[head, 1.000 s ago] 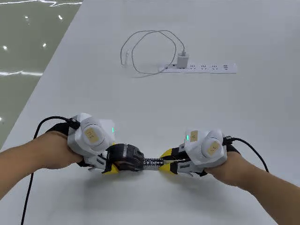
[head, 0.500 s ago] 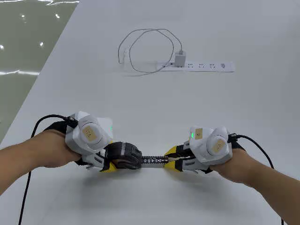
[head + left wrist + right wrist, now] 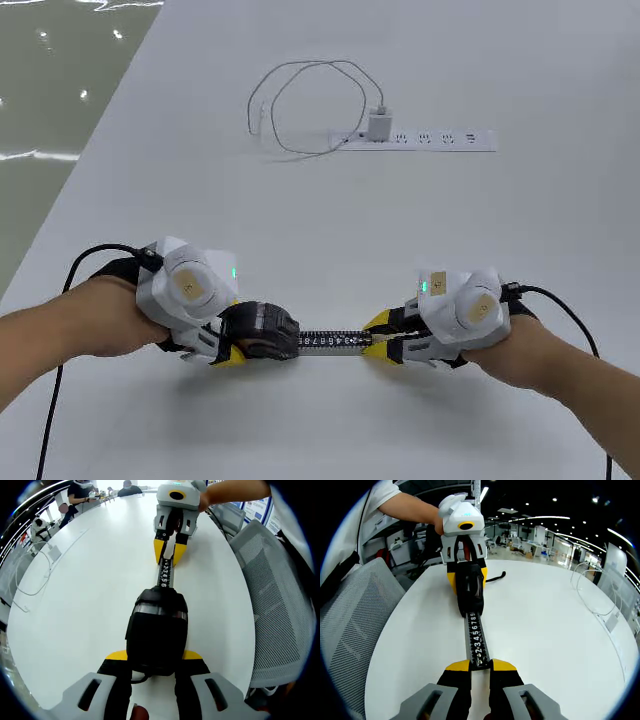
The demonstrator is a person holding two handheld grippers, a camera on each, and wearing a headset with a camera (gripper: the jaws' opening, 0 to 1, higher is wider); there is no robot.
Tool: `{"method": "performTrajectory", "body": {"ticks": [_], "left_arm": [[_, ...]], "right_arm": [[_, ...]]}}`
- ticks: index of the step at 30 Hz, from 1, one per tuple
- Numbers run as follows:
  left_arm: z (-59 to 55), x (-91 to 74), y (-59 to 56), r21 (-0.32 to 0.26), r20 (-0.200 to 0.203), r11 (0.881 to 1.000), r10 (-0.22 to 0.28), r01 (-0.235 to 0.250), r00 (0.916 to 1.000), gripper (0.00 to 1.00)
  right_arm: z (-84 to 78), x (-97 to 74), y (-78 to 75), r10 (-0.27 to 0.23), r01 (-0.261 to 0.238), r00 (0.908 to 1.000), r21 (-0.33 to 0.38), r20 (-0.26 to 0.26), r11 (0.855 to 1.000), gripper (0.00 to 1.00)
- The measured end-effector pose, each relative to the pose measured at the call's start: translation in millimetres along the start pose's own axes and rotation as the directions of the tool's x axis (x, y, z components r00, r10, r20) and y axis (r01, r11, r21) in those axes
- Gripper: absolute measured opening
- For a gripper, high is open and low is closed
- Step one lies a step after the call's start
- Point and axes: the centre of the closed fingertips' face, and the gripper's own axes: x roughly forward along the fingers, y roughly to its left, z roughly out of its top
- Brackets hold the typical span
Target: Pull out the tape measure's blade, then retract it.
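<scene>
A black tape measure lies low over the white table, its case held in my left gripper, which is shut on it. A short length of dark blade with white numerals runs from the case to my right gripper. That gripper is shut on the blade's end, its yellow fingertips pinching it. In the left gripper view the right gripper faces me across the blade. In the right gripper view the left gripper holds the case.
A white power strip with a plugged charger and a looped white cable lies at the far middle of the table. The table's left edge borders a green floor. A grey mesh chair stands beside the table.
My right gripper has moved rightward away from the case, drawing more blade out. The left gripper and case have stayed roughly in place.
</scene>
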Motion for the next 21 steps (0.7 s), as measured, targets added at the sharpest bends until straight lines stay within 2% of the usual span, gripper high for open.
{"method": "performTrajectory", "body": {"ticks": [21], "left_arm": [[-0.3, 0.3, 0.4, 0.007, -0.003, 1.0, 0.001, -0.001, 1.0, 0.28]], "right_arm": [[-9.1, -10.4, 1.3, -0.012, 0.012, 0.9999, 0.022, -0.01, 1.0, 0.08]]}}
